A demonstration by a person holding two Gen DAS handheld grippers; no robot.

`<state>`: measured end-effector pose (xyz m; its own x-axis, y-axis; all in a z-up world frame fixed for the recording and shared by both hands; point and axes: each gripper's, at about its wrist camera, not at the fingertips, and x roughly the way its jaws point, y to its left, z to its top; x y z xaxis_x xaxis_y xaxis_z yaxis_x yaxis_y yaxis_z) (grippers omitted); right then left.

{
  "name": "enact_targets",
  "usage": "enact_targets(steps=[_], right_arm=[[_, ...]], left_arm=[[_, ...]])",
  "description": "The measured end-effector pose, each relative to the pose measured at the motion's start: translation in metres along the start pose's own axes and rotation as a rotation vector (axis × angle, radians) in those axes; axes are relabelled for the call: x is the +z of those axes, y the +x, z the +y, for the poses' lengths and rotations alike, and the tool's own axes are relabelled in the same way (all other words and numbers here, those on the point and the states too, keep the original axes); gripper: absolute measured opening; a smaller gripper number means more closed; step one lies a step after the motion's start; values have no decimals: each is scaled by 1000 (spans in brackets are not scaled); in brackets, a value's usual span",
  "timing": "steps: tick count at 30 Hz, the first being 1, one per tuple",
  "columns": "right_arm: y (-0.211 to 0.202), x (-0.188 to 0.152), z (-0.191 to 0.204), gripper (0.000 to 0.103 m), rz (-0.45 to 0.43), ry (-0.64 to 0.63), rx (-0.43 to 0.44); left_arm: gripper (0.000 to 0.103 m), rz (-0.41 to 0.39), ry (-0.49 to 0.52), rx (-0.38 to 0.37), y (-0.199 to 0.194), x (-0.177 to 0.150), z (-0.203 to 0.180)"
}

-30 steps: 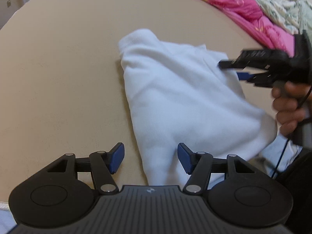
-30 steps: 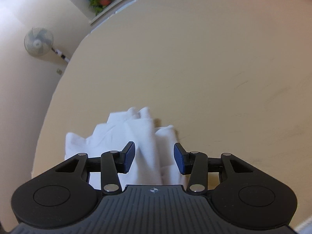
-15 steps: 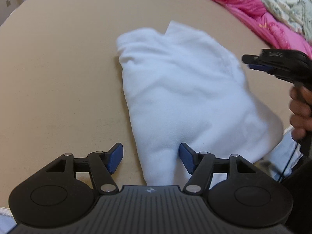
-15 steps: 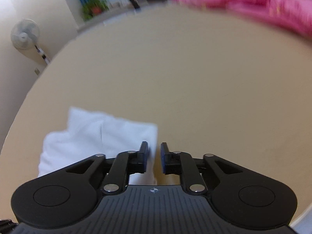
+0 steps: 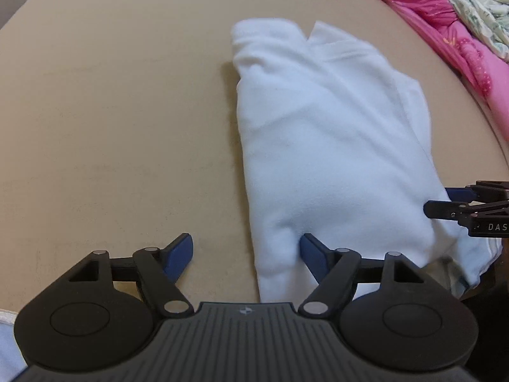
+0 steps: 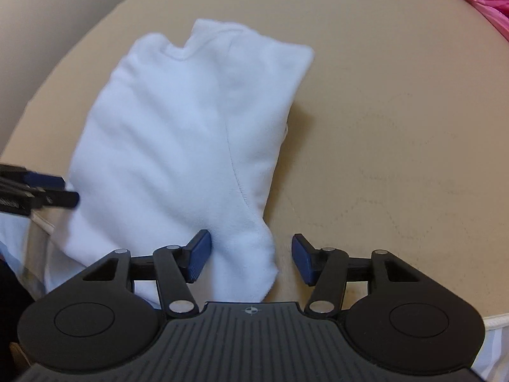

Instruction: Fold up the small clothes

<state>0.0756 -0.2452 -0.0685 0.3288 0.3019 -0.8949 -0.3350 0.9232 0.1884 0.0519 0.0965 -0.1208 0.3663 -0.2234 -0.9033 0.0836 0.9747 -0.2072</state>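
A white fleece garment lies folded lengthwise on the beige bed surface, collar end far from me. My left gripper straddles its near left corner, jaws opening; one pad touches the cloth and the other stands off it over the bare surface. In the right wrist view the garment fills the left half, and my right gripper straddles its near right corner with jaws opening, its right pad away from the cloth. Each gripper shows at the other view's edge: the right gripper and the left gripper.
A pink quilt and a floral cover are heaped along the far right. The bed's white piped edge runs close by at the near right. A pale wall lies beyond the far left edge.
The right gripper came back from the far part of the garment to its near right corner, closing and then opening. The garment now lies flatter and narrower. The left jaws widened.
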Motion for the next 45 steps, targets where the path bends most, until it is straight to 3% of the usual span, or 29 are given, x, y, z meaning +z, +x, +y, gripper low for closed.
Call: enact_targets(steps=[3, 6, 8, 11, 16, 21, 24, 29, 31, 32, 33, 36, 38, 45], right_arm=[[-13, -2, -3, 57, -42, 12, -4], [-39, 1, -4, 56, -160, 42, 14], [-44, 6, -15, 58, -215, 122, 22], [-39, 14, -31, 60, -226, 244, 31], [-2, 37, -27, 61, -138, 335, 74], [29, 46, -19, 71, -79, 344, 72], [41, 51, -21, 78, -64, 368, 84], [45, 56, -24, 81, -66, 395, 95], [47, 59, -18, 74, -81, 382, 86], [46, 59, -16, 58, -96, 374, 93], [46, 60, -15, 52, -109, 373, 115], [45, 58, -12, 38, -129, 374, 111], [41, 58, -11, 32, -144, 372, 112], [35, 60, -5, 24, -193, 388, 120]], left_arm=[[77, -41, -25, -17, -15, 0, 4], [77, -128, -28, -49, -39, 0, 4], [77, -180, -16, -52, -50, 3, 1], [78, -209, 67, -63, -57, 17, -7], [78, -148, 146, -6, -28, 49, -10], [78, -39, -4, -122, 12, 55, 9], [78, -41, -26, -166, 16, 60, 9], [80, 1, -123, -241, 36, 66, 14], [80, -17, -132, -239, 39, 66, 11], [79, -30, -137, -229, 40, 66, 8], [78, -43, -130, -213, 40, 65, 5], [57, -76, -110, -178, 40, 65, -5], [44, -87, -116, -182, 35, 67, -6], [37, -150, -38, -145, 14, 61, -22]])
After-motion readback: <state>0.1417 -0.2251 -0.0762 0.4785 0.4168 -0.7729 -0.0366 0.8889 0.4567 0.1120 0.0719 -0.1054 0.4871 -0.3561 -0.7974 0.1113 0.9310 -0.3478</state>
